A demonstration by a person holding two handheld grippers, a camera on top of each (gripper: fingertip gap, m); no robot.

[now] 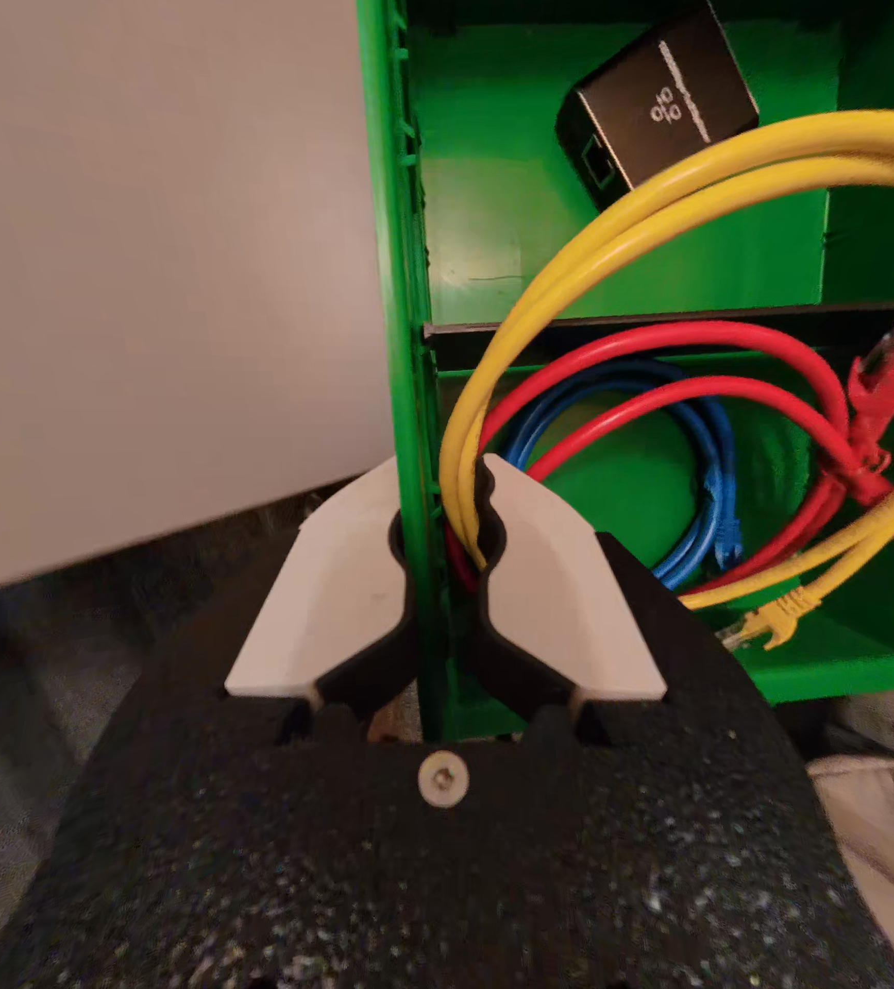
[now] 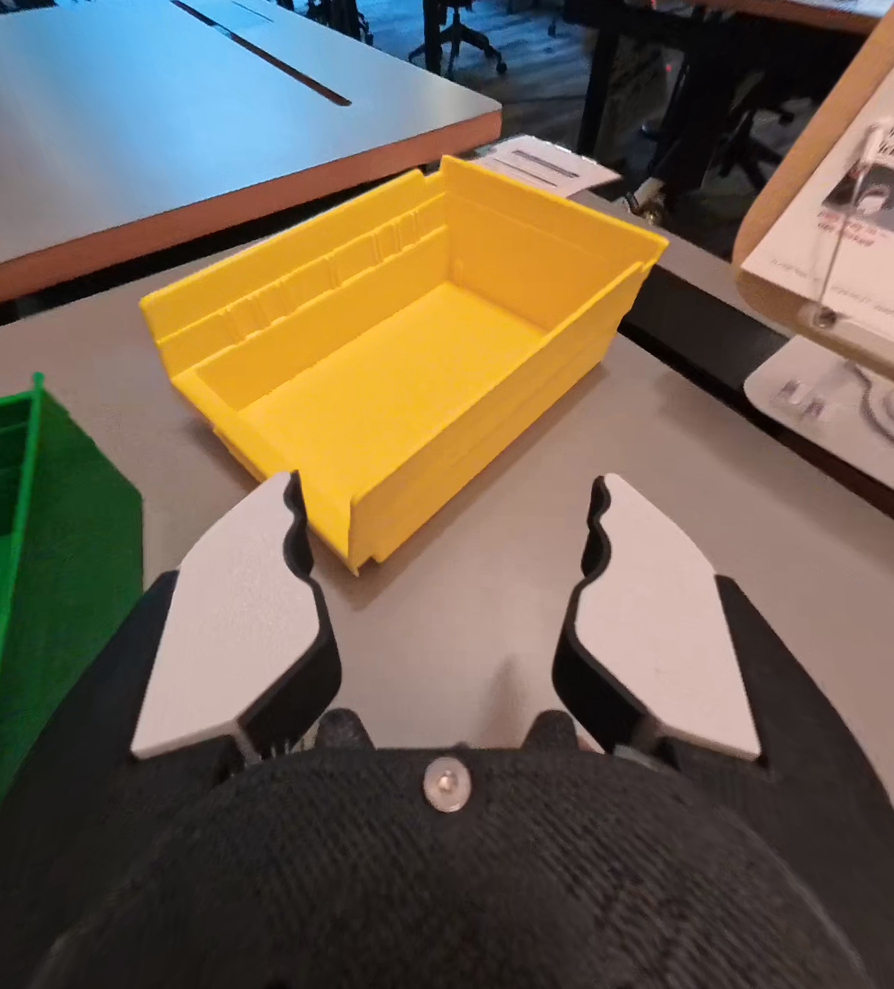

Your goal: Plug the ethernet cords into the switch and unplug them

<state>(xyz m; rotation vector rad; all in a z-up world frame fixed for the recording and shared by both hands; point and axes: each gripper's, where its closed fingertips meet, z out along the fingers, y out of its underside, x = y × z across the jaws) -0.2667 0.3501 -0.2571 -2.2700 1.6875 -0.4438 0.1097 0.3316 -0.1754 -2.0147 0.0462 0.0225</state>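
1. left wrist view: the left gripper sits at the side wall of the green bin, its jaws drawn narrow. one finger is outside the wall, the other inside, and the wall and the yellow cord both run through the gap. whether the pads truly pinch the cord i cannot tell.
2. the switch, a small black box, lies in the far compartment of that bin, beyond a dark divider. one port faces the camera and shows nothing plugged in.
3. the near compartment holds the coiled red cord and blue cord. the yellow cord loops up over the divider, and its plug lies loose near the front.
4. right wrist view: the right gripper hovers over the grey table with jaws wide and nothing between them, just short of an empty yellow bin.
5. judgement: this looks like the opening step, fetching the first cord; nothing is plugged in yet.
6. next, the yellow cord needs lifting free of the wall and the other coils. then the free gripper should take the plug close behind its head, so it can be lined up with the port.
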